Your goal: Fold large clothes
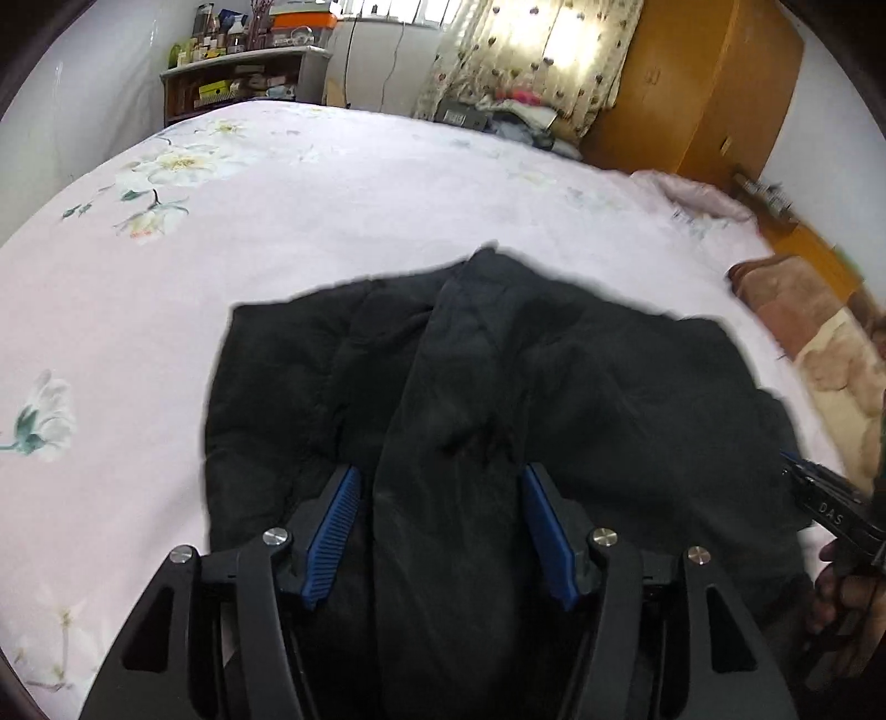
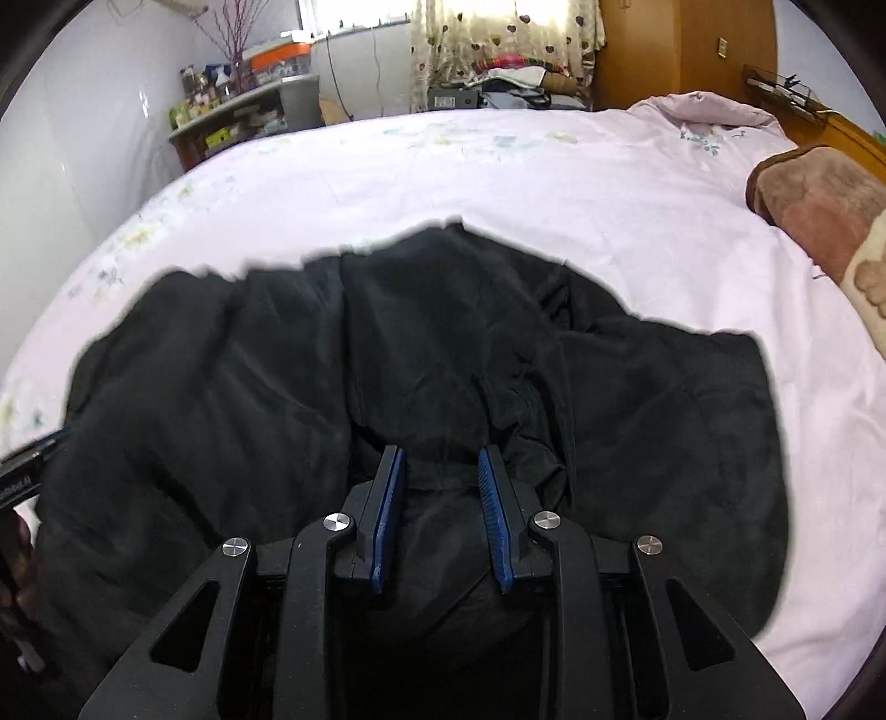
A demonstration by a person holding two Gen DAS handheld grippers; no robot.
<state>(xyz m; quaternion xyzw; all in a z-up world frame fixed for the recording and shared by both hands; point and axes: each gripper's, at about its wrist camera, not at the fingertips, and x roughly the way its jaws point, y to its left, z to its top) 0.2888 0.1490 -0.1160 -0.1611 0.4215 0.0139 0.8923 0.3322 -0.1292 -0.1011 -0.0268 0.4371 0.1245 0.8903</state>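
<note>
A large black padded jacket (image 1: pixel 487 360) lies bunched on the pink floral bed sheet (image 1: pixel 332 210); it also shows in the right wrist view (image 2: pixel 277 360). My left gripper (image 1: pixel 440 476) is wide open, its blue pads either side of a raised black fold that lies between them. My right gripper (image 2: pixel 442 457) is partly open around a thick roll of the jacket, pads apart and not pressed together. The right gripper's body shows at the left view's right edge (image 1: pixel 830 509), and the left gripper's at the right view's left edge (image 2: pixel 22 471).
A brown and cream plush blanket (image 2: pixel 819 221) lies at the bed's right side by a rumpled pink quilt (image 2: pixel 709 116). A cluttered shelf (image 1: pixel 238 77) stands beyond the far left corner. A wooden wardrobe (image 1: pixel 709 88) and curtains (image 1: pixel 531 50) are behind.
</note>
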